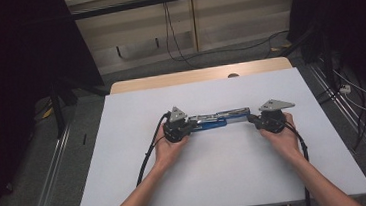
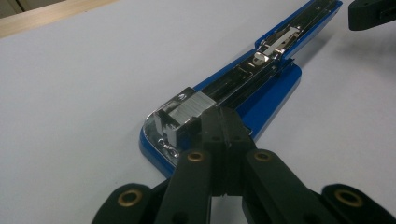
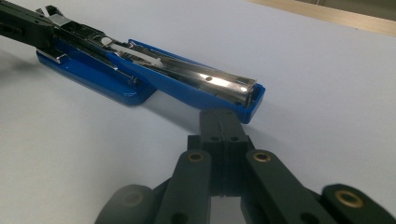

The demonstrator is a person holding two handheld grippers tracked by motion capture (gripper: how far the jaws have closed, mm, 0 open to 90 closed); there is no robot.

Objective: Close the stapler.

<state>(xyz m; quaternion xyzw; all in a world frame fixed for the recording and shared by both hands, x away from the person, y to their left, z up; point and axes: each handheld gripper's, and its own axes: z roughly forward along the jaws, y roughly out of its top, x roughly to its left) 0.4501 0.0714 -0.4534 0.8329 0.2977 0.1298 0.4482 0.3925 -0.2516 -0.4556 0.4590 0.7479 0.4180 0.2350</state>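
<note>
In the high view, a blue stapler (image 1: 217, 118) lies folded open along the middle of the white table (image 1: 128, 188), with the left gripper (image 1: 185, 126) at its left end and the right gripper (image 1: 254, 119) at its right end, a hand behind each. In the left gripper view, the jaws are pressed together, their tips resting on the staple block (image 2: 189, 112) in the chrome magazine (image 2: 243, 74) at the stapler's (image 2: 261, 98) near end; whether they pinch anything I cannot tell. The risk here, as I judge it, is that a push from those closed tips slips off the smooth chrome, skidding the stapler across the slick table or jamming the staples crooked in the channel. In the right gripper view, the jaws are also together with nothing between them, their tips just at the blue end of the stapler's (image 3: 154, 74) opened arm (image 3: 219, 93), touching or nearly so. Since this gripper only butts against that end, the arm could swing or snap shut on its hinge, and the whole stapler could pivot away if the two ends are pushed unevenly.
</note>
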